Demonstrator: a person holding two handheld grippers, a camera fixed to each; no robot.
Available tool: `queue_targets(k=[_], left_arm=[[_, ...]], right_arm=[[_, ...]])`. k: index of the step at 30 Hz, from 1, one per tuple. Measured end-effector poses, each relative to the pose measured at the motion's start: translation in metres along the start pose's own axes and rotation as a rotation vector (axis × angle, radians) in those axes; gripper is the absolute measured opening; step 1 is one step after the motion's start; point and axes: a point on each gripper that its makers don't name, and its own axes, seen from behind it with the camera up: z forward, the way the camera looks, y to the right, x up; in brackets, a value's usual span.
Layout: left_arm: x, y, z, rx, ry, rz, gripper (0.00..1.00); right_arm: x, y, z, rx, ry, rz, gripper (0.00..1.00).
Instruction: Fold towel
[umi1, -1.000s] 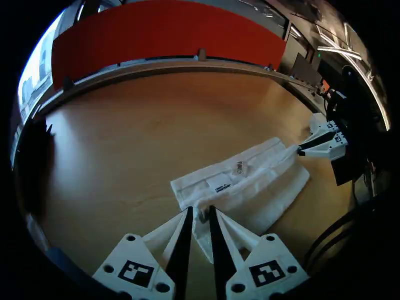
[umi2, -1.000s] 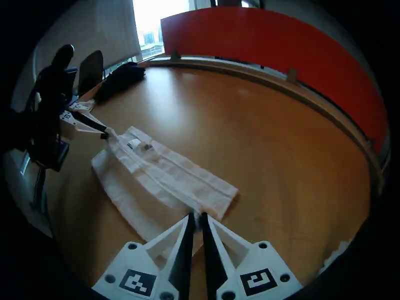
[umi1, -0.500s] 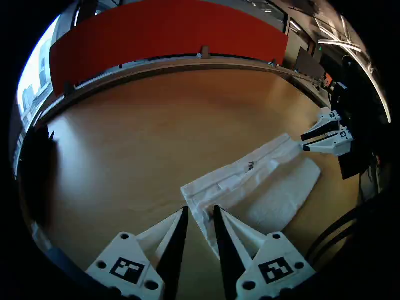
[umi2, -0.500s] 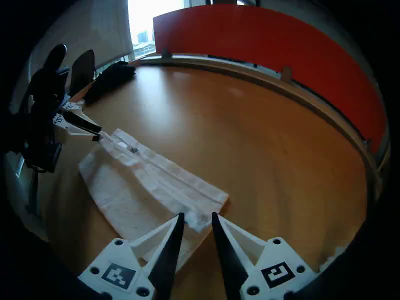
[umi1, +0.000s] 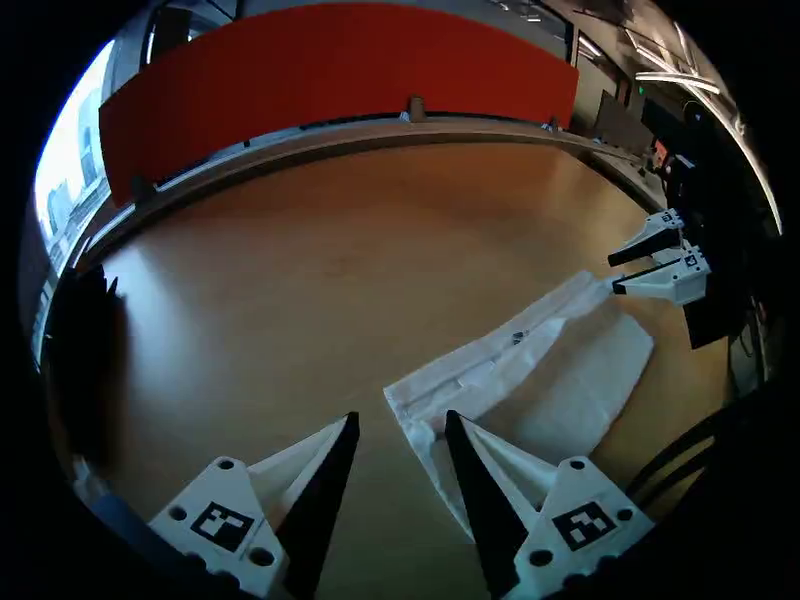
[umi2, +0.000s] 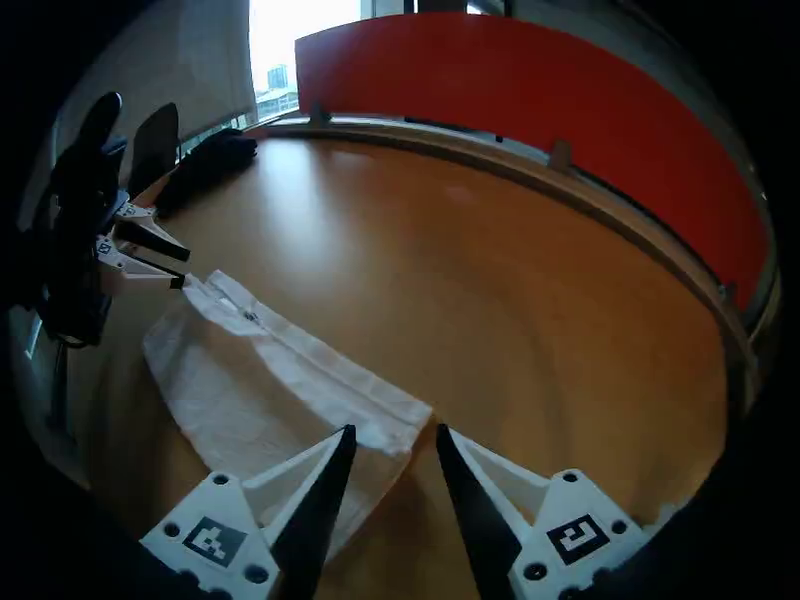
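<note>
On the wooden table (umi1: 300, 260) lies the white towel (umi1: 570, 370), folded lengthwise with one layer doubled over. At one short end of the towel, the left gripper (umi1: 400, 418) stands with its fingers spread apart. At the opposite end, the right gripper (umi2: 395, 430) is likewise parted, clasping nothing.

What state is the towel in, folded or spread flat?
Folded lengthwise: a doubled strip of the towel lies over a single layer on the table.
</note>
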Motion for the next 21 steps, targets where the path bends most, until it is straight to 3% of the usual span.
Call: queue_targets(k=[3, 6, 7, 21], left_arm=[[0.0025, -0.0004, -0.0015, -0.003, 0.007, -0.004, 0.79], [0.0043, -0.0002, -0.0029, -0.006, 0.012, -0.009, 0.95], [0.0049, -0.0003, -0.0034, -0.006, 0.014, -0.011, 0.96], [0.0034, -0.0007, -0.0088, 0.009, 0.018, -0.028, 0.96]], right_arm=[[0.0024, 0.0017, 0.0006, -0.003, 0.006, 0.001, 0.67], [0.0054, 0.0017, 0.0009, 0.0, 0.014, 0.005, 0.82], [0.0066, 0.0017, 0.0008, -0.001, 0.018, 0.007, 0.87], [0.0047, 0.0018, -0.0046, -0.01, 0.03, 0.016, 0.9]])
